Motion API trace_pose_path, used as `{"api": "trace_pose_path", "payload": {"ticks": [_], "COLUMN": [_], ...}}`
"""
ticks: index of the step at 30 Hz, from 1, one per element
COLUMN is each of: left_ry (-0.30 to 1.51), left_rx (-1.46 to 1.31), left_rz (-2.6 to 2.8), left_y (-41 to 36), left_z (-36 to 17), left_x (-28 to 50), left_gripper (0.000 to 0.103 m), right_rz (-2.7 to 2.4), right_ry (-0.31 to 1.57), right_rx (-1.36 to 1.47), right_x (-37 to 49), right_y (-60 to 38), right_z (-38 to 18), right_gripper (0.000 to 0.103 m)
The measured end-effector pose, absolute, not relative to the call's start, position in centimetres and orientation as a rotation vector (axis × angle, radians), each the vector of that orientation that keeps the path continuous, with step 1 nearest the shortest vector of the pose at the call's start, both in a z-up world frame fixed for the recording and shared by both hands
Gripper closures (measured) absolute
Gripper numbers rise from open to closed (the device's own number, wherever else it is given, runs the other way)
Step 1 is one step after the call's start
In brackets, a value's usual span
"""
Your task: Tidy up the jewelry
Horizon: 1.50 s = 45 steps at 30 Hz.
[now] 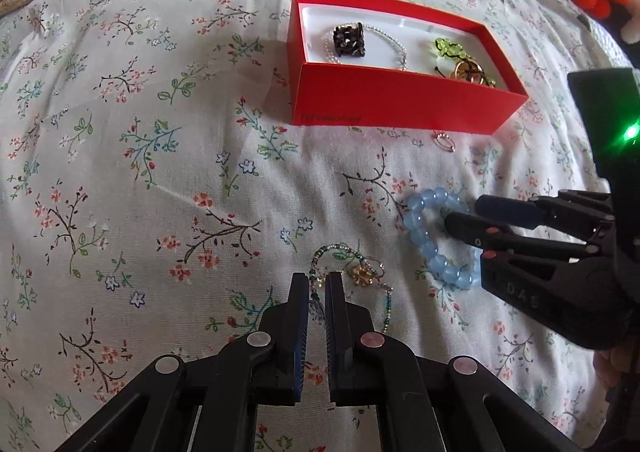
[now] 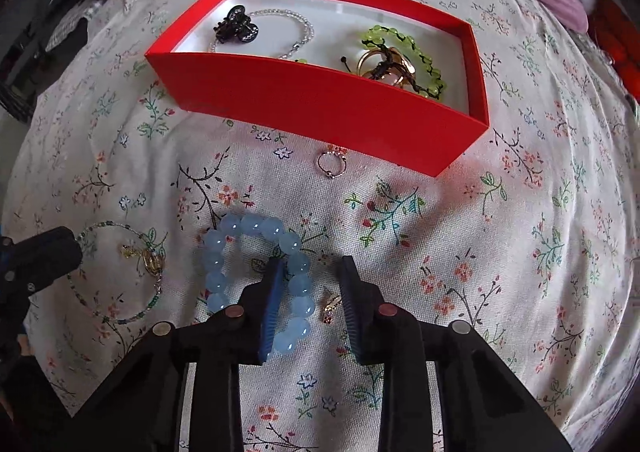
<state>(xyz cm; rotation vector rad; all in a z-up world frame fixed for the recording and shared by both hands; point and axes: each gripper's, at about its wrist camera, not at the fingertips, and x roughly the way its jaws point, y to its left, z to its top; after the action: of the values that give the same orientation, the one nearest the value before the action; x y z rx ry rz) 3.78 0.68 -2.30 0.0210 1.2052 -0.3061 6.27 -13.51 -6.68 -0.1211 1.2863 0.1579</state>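
Jewelry near the red box [image 2: 320,107].
Your right gripper [image 2: 310,272] straddles the blue bracelet [image 2: 256,228], fingers apart; your left gripper [image 1: 317,284] nearly closed over the beaded necklace [image 1: 340,252].

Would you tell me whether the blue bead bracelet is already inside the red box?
No, the blue bead bracelet lies on the floral bedspread in front of the red box.

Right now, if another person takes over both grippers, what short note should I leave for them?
Left gripper: nearly closed around the thin beaded necklace on the bedsheet; a firm grip cannot be confirmed.
Right gripper: open, one finger inside the loop of the blue bead bracelet, not yet closed.
Done: black clip, silver chain, green bracelet and gold rings lie in the red box.
Left: blue bracelet, necklace, small ring near the box, small gold piece between the right fingers.
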Motion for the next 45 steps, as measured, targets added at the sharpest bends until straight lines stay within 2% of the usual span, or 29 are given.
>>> {"api": "trace_pose_path", "payload": {"ticks": [4, 12, 26, 45], "left_ry": [1.194, 1.163, 1.102, 1.060], "left_rx": [0.011, -0.005, -0.041, -0.115], "left_rz": [-0.302, -0.296, -0.298, -0.312], "left_y": [1.2, 1.9, 1.9, 1.4], "left_z": [-2.0, -0.8, 1.6, 3.5], "left_x": [3.7, 3.7, 4.7, 6.0], "left_gripper": [0.100, 0.101, 0.101, 0.101], "right_rz": [0.160, 0.168, 0.217, 0.190], "right_ry": [1.269, 1.251, 1.133, 1.032], "right_rx": [-0.180, -0.164, -0.053, 0.059], "right_x": [6.0, 5.7, 3.5, 3.7], "right_y": [-12.2, -12.0, -14.4, -17.5], "right_z": [-6.8, -5.9, 0.3, 5.3], "right_gripper": [0.090, 0.091, 0.091, 0.091]}}
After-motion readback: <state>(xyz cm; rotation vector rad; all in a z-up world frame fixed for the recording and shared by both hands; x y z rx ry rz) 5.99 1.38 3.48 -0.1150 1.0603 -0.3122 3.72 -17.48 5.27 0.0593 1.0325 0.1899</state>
